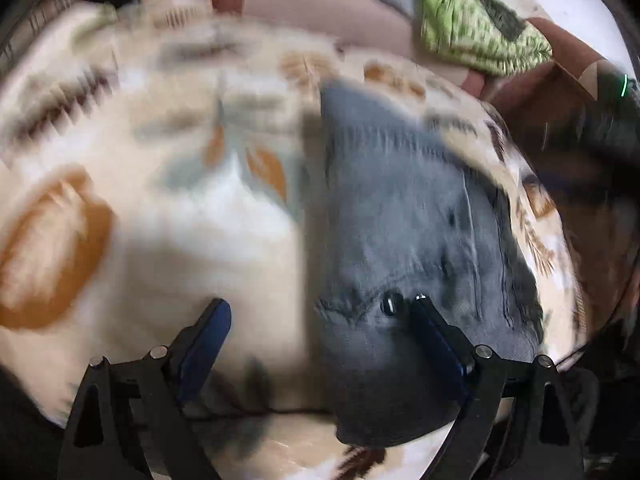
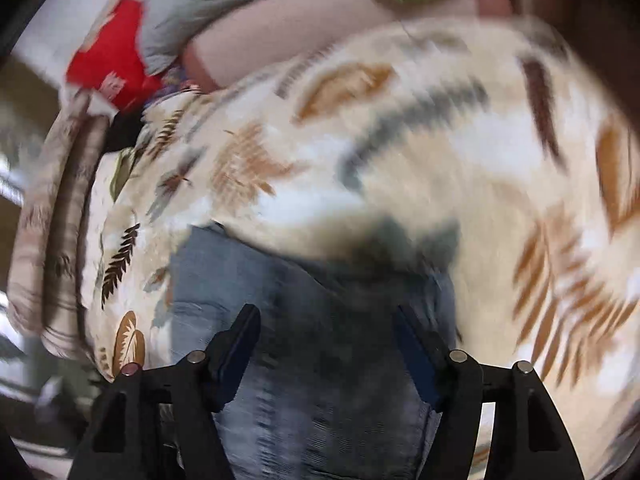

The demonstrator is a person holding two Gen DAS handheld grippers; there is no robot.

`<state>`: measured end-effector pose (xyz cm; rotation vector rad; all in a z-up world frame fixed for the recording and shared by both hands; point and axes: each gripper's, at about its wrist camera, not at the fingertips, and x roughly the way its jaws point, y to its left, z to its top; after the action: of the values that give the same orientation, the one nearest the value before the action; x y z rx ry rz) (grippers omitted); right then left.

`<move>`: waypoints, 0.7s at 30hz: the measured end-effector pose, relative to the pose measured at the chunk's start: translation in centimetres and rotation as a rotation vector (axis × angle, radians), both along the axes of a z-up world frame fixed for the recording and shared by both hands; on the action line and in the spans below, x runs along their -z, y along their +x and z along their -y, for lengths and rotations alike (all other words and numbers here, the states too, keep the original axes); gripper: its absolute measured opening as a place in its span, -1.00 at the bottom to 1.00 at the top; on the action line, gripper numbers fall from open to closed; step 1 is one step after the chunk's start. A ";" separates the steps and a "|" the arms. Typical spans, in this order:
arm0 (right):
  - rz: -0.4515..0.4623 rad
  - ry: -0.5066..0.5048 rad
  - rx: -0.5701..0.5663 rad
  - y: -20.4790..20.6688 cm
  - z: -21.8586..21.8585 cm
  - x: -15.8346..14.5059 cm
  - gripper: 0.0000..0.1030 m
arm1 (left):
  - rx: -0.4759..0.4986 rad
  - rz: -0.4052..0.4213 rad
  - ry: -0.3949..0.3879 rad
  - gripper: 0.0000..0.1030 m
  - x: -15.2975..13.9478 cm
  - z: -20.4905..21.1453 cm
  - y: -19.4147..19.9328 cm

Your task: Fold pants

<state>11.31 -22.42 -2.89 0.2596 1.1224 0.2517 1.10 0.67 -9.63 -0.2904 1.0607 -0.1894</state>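
The pants [image 1: 404, 216], grey-blue denim, are being seen lying on the leaf-patterned blanket [image 1: 132, 200] of a bed, already gathered into a narrow strip rather than spread wide, so a lengthwise fold is being judged as done. In the left wrist view the left gripper [image 1: 322, 312] is being held with fingers spread, one finger at the waist end near the button [image 1: 389, 303], nothing pinched. In the right wrist view the right gripper [image 2: 326, 320] is being held over the denim, fingers spread and gripping nothing. The crosswise folds are being judged as still to come. Heavy blur is hiding finer creases.
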 end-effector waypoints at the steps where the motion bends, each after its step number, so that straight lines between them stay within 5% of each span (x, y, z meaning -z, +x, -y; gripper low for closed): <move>1: 0.021 -0.038 -0.041 0.5 -1.4 -1.0 0.70 | 0.009 0.026 0.014 0.81 -0.2 0.3 -0.2; 6: 0.016 -0.277 -0.295 5.3 -11.0 -2.3 0.82 | 0.042 0.030 0.005 0.81 0.0 1.1 0.1; 11: -0.146 -0.390 -0.441 8.8 -17.3 2.0 0.82 | 0.062 0.038 0.002 0.81 0.0 0.8 0.6; 12: -0.193 -0.409 -0.458 9.1 -17.9 3.1 0.75 | 0.067 0.041 0.004 0.81 0.2 0.8 0.7; 13: -0.226 -0.419 -0.470 9.3 -18.1 3.9 0.00 | 0.069 0.046 0.007 0.81 0.2 0.9 0.8; 14: -0.269 -0.444 -0.476 9.6 -18.0 4.9 -0.40 | 0.070 0.047 0.003 0.81 0.2 0.8 0.9; 21: -0.232 -0.297 -0.314 10.2 -14.1 5.0 -0.42 | 0.068 0.056 0.004 0.81 0.3 1.0 0.9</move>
<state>21.49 -8.35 -7.92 -0.1576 1.4132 0.3343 1.97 -0.34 -9.90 -0.2440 1.0165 -0.2546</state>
